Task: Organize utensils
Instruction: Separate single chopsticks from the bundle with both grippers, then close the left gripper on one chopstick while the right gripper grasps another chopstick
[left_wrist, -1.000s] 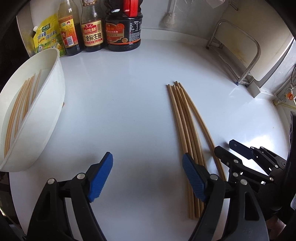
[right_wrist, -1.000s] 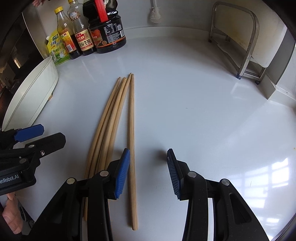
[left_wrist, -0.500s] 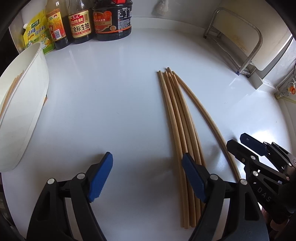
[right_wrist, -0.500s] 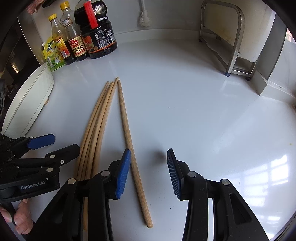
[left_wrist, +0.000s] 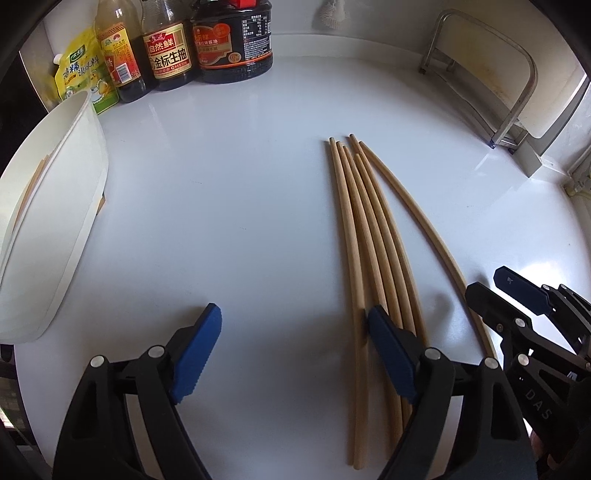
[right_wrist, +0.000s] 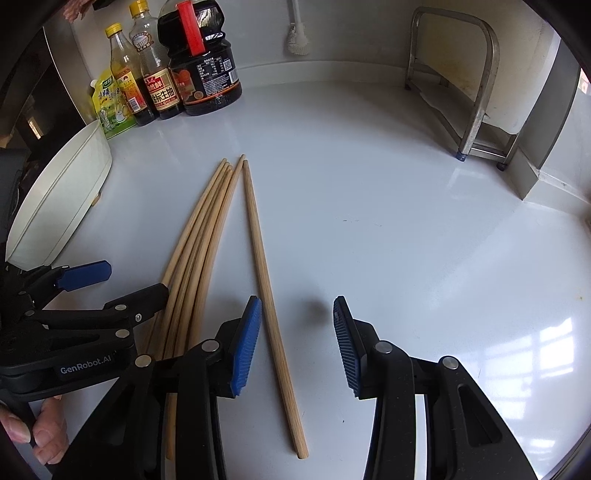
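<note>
Both grippers stand spread and empty: the right gripper (right_wrist: 297, 345) straddles the lone chopstick (right_wrist: 266, 280) split off from the chopstick bundle (right_wrist: 199, 258) on the white counter (right_wrist: 369, 221), while the left gripper (left_wrist: 293, 354) hovers with its right pad over the bundle's near ends, well apart from the white tray (left_wrist: 55, 221) that already holds a few chopsticks. The thin round stick could roll or pivot out of a closing pinch, or the left pad could scatter the bundle. One soy sauce bottle (left_wrist: 168, 55) reads "自然鲜 金标生抽", and the left gripper's body carries "GenRobot.AI".
</note>
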